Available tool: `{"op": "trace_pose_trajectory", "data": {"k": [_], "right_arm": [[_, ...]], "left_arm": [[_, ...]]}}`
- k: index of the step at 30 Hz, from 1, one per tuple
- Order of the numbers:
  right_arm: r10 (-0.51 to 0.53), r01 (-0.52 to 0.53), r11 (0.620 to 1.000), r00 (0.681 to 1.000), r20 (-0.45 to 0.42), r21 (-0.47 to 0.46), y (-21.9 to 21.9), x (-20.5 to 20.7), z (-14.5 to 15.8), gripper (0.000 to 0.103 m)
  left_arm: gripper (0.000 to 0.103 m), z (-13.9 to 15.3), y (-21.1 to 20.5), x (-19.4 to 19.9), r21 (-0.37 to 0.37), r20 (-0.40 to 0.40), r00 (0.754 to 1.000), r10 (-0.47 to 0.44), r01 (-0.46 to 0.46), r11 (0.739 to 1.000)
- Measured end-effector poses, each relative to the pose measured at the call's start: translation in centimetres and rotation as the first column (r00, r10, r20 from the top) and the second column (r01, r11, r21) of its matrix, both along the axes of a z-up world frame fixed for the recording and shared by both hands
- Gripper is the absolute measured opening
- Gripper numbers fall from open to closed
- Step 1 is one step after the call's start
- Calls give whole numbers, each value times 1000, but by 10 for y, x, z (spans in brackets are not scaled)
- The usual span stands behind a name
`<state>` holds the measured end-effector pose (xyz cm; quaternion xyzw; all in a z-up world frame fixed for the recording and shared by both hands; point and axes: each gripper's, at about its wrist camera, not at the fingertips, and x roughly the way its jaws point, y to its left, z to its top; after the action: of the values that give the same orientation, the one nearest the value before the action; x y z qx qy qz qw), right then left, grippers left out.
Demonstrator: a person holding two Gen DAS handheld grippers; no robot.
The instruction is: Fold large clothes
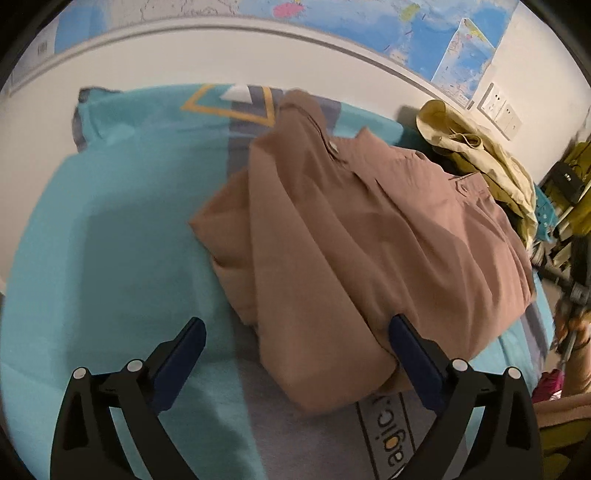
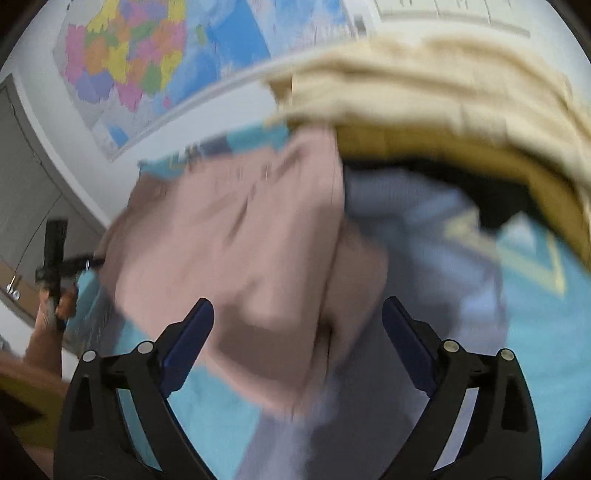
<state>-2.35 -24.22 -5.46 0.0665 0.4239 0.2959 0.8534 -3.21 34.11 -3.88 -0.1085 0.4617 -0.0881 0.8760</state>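
A large brown garment (image 1: pixel 351 229) lies partly folded on a turquoise and grey bed cover (image 1: pixel 122 229). My left gripper (image 1: pixel 297 325) is open, with its fingers either side of the garment's near corner and nothing clamped. The right wrist view is blurred. There the same brown garment (image 2: pixel 236 236) lies ahead on the bed cover (image 2: pixel 546 332). My right gripper (image 2: pixel 297 306) is open above its near edge and holds nothing. The left gripper (image 2: pixel 55 258) shows small at the far left of that view.
A heap of beige and olive clothes (image 1: pixel 480 155) sits at the far right of the bed, and looms close in the right wrist view (image 2: pixel 424 96). A white wall with maps (image 1: pixel 424 33) runs behind. Cluttered shelves (image 1: pixel 569 184) stand at right.
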Motion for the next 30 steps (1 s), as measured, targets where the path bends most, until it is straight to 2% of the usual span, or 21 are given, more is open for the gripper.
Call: {"op": "trace_pose_trajectory", "data": {"k": [2, 3, 4, 5, 6, 7, 8, 9, 11, 14, 16, 17, 18, 19, 20, 21, 22, 23, 24, 27, 30], "right_arm": [[16, -15, 999, 999, -41, 35, 1, -6, -14, 88], [21, -18, 998, 999, -50, 53, 2, -6, -18, 77], [31, -28, 997, 998, -49, 72, 3, -5, -18, 54], [44, -40, 995, 998, -46, 90, 5, -4, -17, 40], [41, -36, 994, 998, -42, 107, 3, -2, -12, 17], [32, -28, 993, 999, -33, 116, -2, -1, -4, 10], [20, -17, 993, 1000, -19, 118, -5, -1, 2, 10], [-8, 4, 992, 1000, 25, 123, -13, -2, 19, 8], [-53, 42, 992, 995, 85, 119, -23, 1, 41, 6], [-86, 77, 993, 991, 103, 91, -31, 8, 47, 6], [-87, 87, 996, 996, 1, 33, -26, 20, 18, 6], [-83, 84, 996, 995, -46, 15, -22, 24, 4, 7], [-90, 90, 996, 994, -67, -3, -18, 26, -4, 12], [-103, 102, 995, 992, -73, -20, -18, 26, -9, 21], [-120, 120, 993, 990, -74, -14, -21, 23, -9, 27], [-136, 136, 991, 989, -65, 6, -28, 20, -5, 34], [-152, 153, 988, 987, -45, 13, -32, 18, 2, 36], [-167, 168, 986, 986, -18, 8, -34, 16, 9, 43], [-185, 185, 983, 982, 31, -5, -36, 13, 21, 53], [-176, 177, 984, 975, 134, 0, -25, 10, 48, 66], [-95, 99, 995, 983, 156, -19, 3, 21, 51, 71]], "left_arm": [[96, -8, -1, 2, -30, -14, 1000, 3, -4, 1000], [93, -8, -3, 1, -22, 9, 1000, 6, -6, 1000], [80, -8, -5, 2, -22, 16, 1000, -1, 1, 1000], [53, -7, -7, 2, -25, 22, 1000, -5, 6, 1000], [41, -7, -6, 3, -67, 11, 1000, 1, 0, 998], [24, -6, -5, 5, -90, -7, 1000, 14, -14, 996], [13, -3, -1, 5, -104, -20, 999, 34, -36, 994], [10, 0, 3, 5, -122, -24, 999, 43, -46, 991], [7, 17, 16, -4, -213, -8, 998, 57, -57, 975], [7, 30, 16, -17, -244, 23, 999, 42, -35, 969], [10, 17, 13, -15, -237, -35, 999, 39, -46, 970], [14, 1, 11, -9, -196, -106, 993, 56, -76, 978], [17, -9, 11, -6, -175, -138, 988, 69, -93, 980], [19, -11, 13, -7, -197, -116, 991, 74, -95, 976], [27, -7, 14, -8, -192, -97, 992, 81, -99, 976], [35, -1, 14, -10, -153, -76, 992, 102, -113, 982], [56, 8, 13, -12, -108, -45, 992, 114, -118, 987], [62, 14, 11, -14, -85, -16, 993, 116, -117, 989], [62, 23, 8, -15, -58, 18, 994, 109, -108, 992], [74, 48, -3, -13, 16, 88, 993, 73, -75, 997], [79, 55, -17, 7, 84, 101, 994, 50, -58, 995]]}}
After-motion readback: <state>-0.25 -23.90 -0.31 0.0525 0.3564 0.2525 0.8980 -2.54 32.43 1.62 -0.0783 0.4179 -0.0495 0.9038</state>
